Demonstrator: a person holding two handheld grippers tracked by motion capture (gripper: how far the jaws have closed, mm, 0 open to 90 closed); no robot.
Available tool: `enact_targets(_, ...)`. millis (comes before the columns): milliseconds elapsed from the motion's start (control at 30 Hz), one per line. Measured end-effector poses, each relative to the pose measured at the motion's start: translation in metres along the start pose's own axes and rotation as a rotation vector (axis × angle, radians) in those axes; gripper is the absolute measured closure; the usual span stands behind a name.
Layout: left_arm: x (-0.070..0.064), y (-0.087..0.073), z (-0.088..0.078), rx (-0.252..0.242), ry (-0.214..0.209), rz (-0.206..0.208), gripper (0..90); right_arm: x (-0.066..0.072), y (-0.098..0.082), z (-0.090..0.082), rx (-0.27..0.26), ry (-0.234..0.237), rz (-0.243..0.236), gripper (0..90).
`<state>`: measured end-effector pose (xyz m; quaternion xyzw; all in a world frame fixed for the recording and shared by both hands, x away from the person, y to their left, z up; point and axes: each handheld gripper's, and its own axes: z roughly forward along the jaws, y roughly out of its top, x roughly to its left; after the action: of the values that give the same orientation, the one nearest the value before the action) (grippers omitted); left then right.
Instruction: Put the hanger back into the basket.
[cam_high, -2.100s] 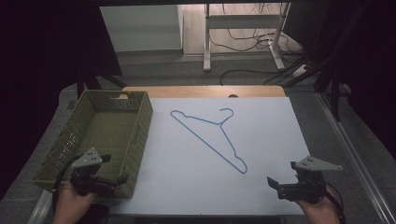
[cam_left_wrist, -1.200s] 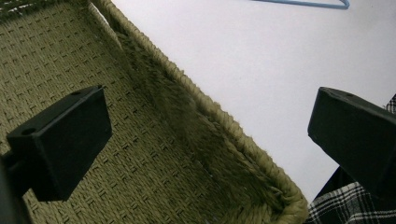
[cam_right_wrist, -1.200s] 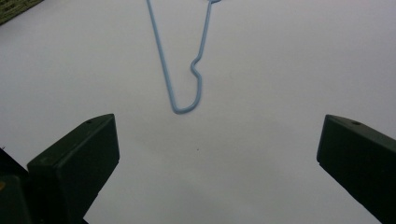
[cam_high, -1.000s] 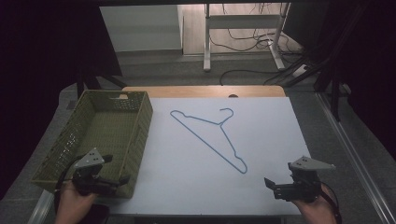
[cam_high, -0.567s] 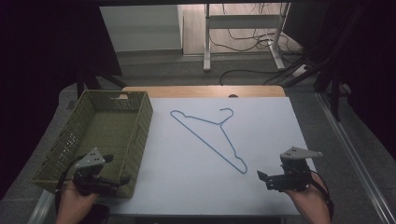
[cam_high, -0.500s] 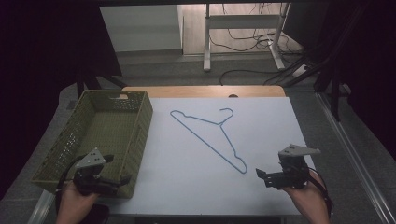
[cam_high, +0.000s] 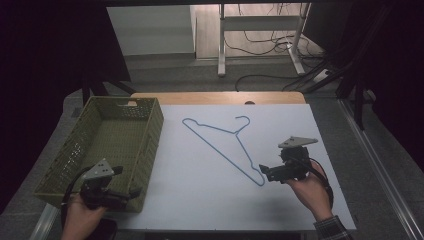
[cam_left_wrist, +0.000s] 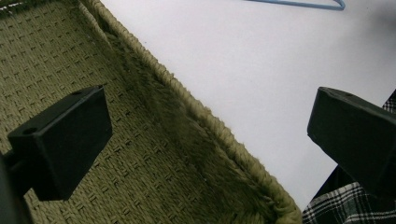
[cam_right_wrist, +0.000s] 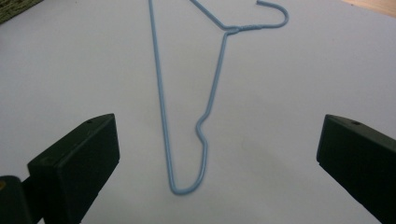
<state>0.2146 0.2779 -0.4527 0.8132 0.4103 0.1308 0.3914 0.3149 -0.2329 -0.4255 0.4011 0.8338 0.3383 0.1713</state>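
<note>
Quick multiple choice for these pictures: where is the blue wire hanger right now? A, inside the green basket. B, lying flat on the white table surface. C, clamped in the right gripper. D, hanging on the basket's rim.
B: the blue wire hanger lies flat on the white table surface, apart from the green basket, and the right gripper is open just short of its end.

Black tools (cam_high: 266, 172) (plaid cuffs)
</note>
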Motion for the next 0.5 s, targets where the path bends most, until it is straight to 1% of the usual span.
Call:
enact_targets(33,0.000,0.000,0.000,0.000,0.000,0.000,0.1,0.000,0.003,0.004,0.001,-0.001,0.000,0.0)
enact_targets(67,0.000,0.000,0.000,0.000,0.000,0.000,0.1,0.000,0.003,0.004,0.001,-0.001,0.000,0.0)
enact_targets(100,0.000,0.000,0.000,-0.003,-0.002,-0.001,0.1,-0.002,0.009,0.012,0.009,-0.002,-0.006,0.0)
enact_targets(300,0.001,0.000,0.001,-0.007,-0.005,-0.004,0.1,-0.007,0.023,0.036,0.035,-0.009,0.010,0.0)
enact_targets(333,0.001,0.000,0.001,-0.007,-0.005,-0.004,0.1,-0.007,0.023,0.036,0.035,-0.009,0.010,0.0)
enact_targets(367,0.001,0.000,0.001,-0.007,-0.005,-0.004,0.2,-0.007,0.028,0.045,0.043,-0.014,0.006,0.0)
enact_targets(433,0.001,0.000,0.000,-0.007,-0.004,-0.004,0.2,-0.008,0.033,0.053,0.047,-0.012,0.014,0.0)
enact_targets(500,0.001,0.000,0.000,-0.008,-0.005,-0.004,0.2,-0.008,0.038,0.061,0.060,0.004,0.021,0.0)
